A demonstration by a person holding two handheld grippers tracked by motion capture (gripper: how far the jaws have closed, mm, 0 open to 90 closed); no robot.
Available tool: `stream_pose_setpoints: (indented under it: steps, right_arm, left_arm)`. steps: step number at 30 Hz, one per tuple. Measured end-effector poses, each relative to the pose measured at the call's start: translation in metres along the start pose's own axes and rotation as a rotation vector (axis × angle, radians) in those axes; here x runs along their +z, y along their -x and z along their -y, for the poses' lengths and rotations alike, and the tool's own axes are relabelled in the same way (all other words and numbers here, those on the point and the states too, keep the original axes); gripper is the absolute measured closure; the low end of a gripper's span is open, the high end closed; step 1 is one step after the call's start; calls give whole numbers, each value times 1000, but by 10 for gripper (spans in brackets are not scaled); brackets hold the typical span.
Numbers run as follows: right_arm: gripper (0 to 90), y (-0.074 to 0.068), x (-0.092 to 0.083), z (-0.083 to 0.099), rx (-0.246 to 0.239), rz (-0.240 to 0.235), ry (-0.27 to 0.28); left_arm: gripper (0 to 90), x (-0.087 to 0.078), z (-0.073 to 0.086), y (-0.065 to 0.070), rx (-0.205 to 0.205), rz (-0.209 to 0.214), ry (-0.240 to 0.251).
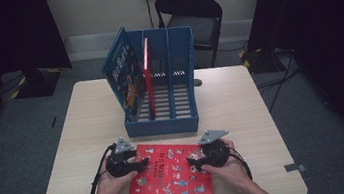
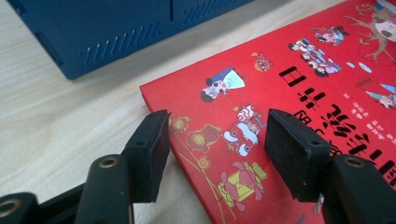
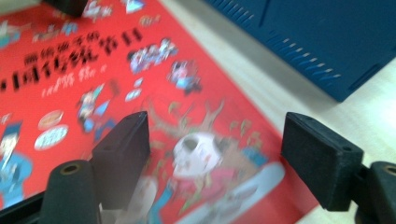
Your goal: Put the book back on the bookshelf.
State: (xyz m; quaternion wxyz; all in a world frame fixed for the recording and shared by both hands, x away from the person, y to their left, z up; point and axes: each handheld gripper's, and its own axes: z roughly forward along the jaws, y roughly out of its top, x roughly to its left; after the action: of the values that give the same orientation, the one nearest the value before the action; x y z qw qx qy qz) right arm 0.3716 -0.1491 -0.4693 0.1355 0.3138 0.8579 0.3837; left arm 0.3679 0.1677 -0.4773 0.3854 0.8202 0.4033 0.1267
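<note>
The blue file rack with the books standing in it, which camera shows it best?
The high view: the whole blue file rack stands on the table behind the flat red book, with its dividers and two upright books visible. The left gripper view shows a low front corner; the right gripper view shows a blurred lower wall.

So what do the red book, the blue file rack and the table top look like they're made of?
Red book: likely a hardback with a smooth printed cover; its edge looks thick and stiff in the left gripper view.
Blue file rack: probably moulded plastic, matte, with slotted vents in its base and wall.
Table: pale wood-grain top, possibly laminate rather than solid wood; faint streaks show, with a low sheen.
</note>
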Motion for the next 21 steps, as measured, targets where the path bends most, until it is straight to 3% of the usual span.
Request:
stream_pose_setpoints:
  steps: [5,11,17,21]
  right_arm:
    - [249,1,2,0,8,-12,-3]
    - [252,-7,0,4,-26,-14,1]
    - [235,1,1,3,16,-16,7]
    - [241,0,2,5,23,-34,-7]
  left_arm:
    - [402,7,-6,1,14,13,1]
    - [399,14,-10,3,19,21,15]
    - [405,26,-23,7,58,46,5]
    - [393,37,-29,12,39,56,20]
